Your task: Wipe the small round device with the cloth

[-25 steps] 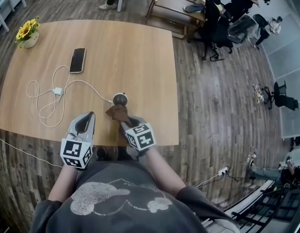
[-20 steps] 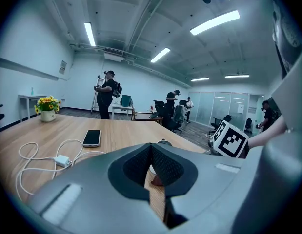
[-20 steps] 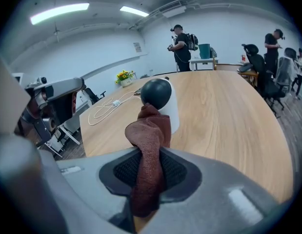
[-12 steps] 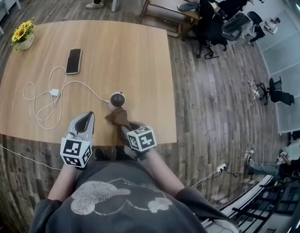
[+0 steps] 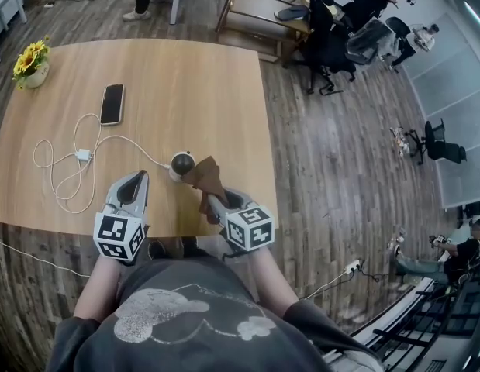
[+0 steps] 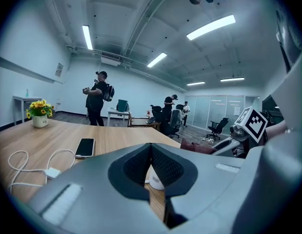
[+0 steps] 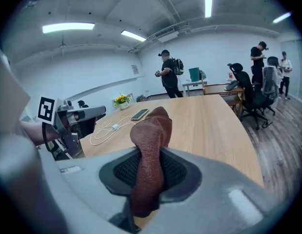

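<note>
The small round device [image 5: 181, 163], dark-topped with a white base, stands on the wooden table [image 5: 193, 84] near its front edge, and a white cable is plugged into it. My right gripper [image 5: 209, 200] is shut on a brown cloth [image 5: 205, 174]. The cloth stands up out of the jaws just right of the device, close against its side. In the right gripper view the cloth [image 7: 153, 126] fills the gap between the jaws of the right gripper [image 7: 151, 156]. My left gripper [image 5: 138, 179] rests left of the device, shut and holding nothing. In the left gripper view the device [image 6: 154, 180] shows low between the jaws of the left gripper [image 6: 151, 147].
A white cable with a charger block [image 5: 83, 155] loops over the table's left part. A black phone [image 5: 112, 104] lies beyond it, and a pot of yellow flowers [image 5: 29, 62] stands at the far left corner. Office chairs [image 5: 333, 33] and people are past the table's far right.
My right gripper has swung right and up with the cloth, from in front of the device to its right side. The left gripper has hardly moved.
</note>
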`<act>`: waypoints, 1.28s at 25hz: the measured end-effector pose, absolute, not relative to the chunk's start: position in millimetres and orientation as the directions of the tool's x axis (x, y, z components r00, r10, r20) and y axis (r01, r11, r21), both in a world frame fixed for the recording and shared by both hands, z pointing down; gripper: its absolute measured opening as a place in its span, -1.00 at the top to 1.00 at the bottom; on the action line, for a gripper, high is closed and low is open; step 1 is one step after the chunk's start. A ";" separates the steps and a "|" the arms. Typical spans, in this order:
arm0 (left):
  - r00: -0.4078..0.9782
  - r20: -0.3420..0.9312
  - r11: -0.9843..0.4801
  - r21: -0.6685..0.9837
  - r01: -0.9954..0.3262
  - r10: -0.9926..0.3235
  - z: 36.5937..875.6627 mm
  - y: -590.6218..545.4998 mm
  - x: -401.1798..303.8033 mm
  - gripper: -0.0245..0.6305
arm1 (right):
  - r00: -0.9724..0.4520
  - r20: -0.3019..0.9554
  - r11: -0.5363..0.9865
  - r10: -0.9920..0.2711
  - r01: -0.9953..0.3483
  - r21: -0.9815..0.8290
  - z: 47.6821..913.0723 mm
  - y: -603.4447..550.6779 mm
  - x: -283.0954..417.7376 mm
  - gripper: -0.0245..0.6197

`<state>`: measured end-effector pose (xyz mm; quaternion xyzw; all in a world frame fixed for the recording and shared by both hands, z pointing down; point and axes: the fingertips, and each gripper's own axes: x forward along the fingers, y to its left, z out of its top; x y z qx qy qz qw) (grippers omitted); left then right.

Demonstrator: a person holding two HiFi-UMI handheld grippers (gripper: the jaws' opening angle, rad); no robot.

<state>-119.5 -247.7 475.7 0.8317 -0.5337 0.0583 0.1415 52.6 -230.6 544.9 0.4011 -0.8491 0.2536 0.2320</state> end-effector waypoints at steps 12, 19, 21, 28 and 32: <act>0.402 0.272 -0.370 0.164 -0.915 -0.874 476.6 -247.4 -117.1 0.87 | -0.557 0.681 0.601 -0.475 -0.771 -0.211 585.7 -268.8 41.7 0.68; 0.354 0.287 -0.320 0.159 -0.934 -0.890 478.9 -249.6 -123.8 0.87 | -0.545 0.738 0.624 -0.399 -0.751 -0.216 618.2 -273.5 30.0 0.68; 0.344 0.292 -0.310 0.157 -0.938 -0.893 479.5 -249.9 -125.2 0.87 | -0.532 0.758 0.633 -0.377 -0.745 -0.208 625.8 -272.8 27.6 0.68; 0.326 0.307 -0.290 0.158 -0.944 -0.894 485.0 -251.5 -126.1 0.87 | -0.485 0.814 0.649 -0.320 -0.738 -0.184 643.0 -269.6 26.5 0.68; 0.327 0.306 -0.288 0.165 -0.943 -0.894 487.3 -254.7 -125.2 0.87 | -0.442 0.846 0.616 -0.299 -0.767 -0.182 642.2 -266.0 43.7 0.68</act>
